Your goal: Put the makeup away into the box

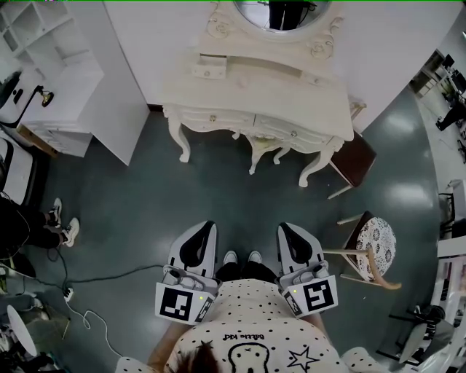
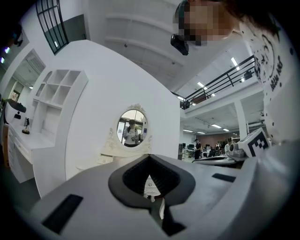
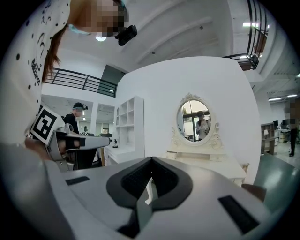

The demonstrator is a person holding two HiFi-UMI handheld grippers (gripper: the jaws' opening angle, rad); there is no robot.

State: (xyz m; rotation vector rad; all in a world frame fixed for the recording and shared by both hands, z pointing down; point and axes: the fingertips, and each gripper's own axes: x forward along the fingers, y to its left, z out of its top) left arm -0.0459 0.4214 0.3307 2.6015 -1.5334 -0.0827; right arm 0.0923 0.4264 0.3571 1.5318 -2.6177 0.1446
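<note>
Your left claw and right claw sit side by side just before your waist, pointing ahead, both clenched with nothing between the jaws. Across the dark grey floor stands the white carved dressing desk with its oval mirror, well apart from both claws. The makeup and the box cannot be made out from here.

Left claw and right claw side by side before the torso, roughly level, jaws together, empty.

Distant white dressing table, makeup and box too small to tell
</note>
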